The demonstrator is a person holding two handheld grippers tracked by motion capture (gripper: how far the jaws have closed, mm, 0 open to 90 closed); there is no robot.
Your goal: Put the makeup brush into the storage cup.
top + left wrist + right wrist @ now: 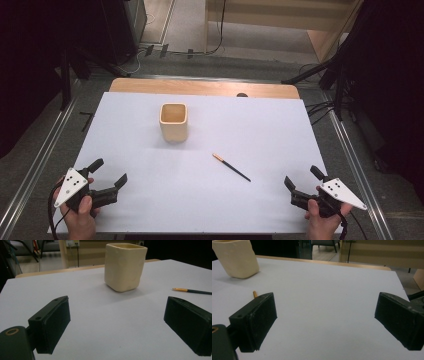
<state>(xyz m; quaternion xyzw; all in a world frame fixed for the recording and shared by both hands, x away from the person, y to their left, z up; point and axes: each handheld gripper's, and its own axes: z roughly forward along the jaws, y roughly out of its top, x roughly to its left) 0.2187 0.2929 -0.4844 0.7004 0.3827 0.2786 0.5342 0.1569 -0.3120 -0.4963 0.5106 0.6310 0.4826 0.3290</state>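
Item 1. Left gripper point(110, 171): held low at the near left of the table point(280, 130), jaws spread wide with nothing between them. In the left gripper view the bare white surface lies between its pads.

Item 2. Cup point(173, 121): cream, squarish, standing upright with its mouth open and, as far as the high view shows, nothing inside. It stands ahead of the left gripper and a little to that gripper's right, well apart from it.

Item 3. Pen point(231, 167): a thin dark stick with a gold or orange end, possibly a brush or pencil; too small to tell. It lies flat on the surface, ahead of and to the left of the right gripper, apart from the cup, its pale end pointing toward the cup.

Item 4. Right gripper point(302, 177): held low at the near right, jaws likewise wide apart and holding nothing. In the right gripper view its left pad partly hides the pen.

Progress: judged at the outset. The pen is untouched and the cup stands unfilled; reaching, gripping, lifting and placing the pen in the cup all appear left to do.

Room: wide open surface between both grippers and the two objects. The near edge lies just under the hands; the right gripper sits close to the right edge.
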